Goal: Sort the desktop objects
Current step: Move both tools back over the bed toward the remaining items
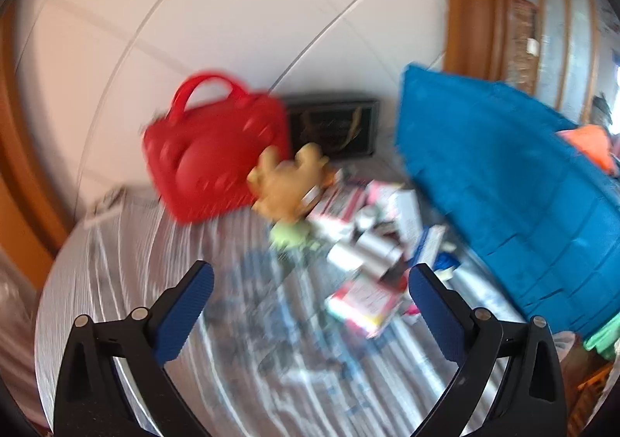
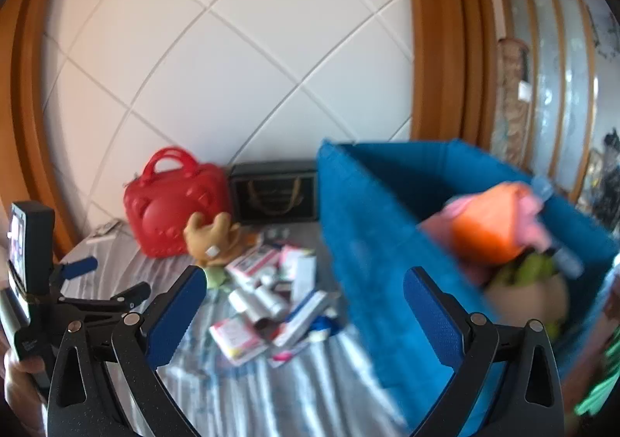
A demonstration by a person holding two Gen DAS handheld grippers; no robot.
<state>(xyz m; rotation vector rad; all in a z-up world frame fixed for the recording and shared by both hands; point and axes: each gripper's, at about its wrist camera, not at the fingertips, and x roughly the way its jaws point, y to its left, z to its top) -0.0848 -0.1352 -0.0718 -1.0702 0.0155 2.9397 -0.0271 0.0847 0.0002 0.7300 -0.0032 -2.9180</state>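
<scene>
Both the left gripper point(image 1: 310, 282) and right gripper point(image 2: 304, 285) are wide open and empty, so next one should reach for the pile of little boxes point(image 2: 267, 297) lying beside the blue bin point(image 2: 387, 243).

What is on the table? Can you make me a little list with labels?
table cover: striped grey cloth
back left: red bag with a handle
behind it: dark box by the wall
middle: tan plush toy, then a pile of small boxes and tubes
right: blue fabric bin with soft orange and pink things inside
left gripper: open, empty
right gripper: open, empty
</scene>
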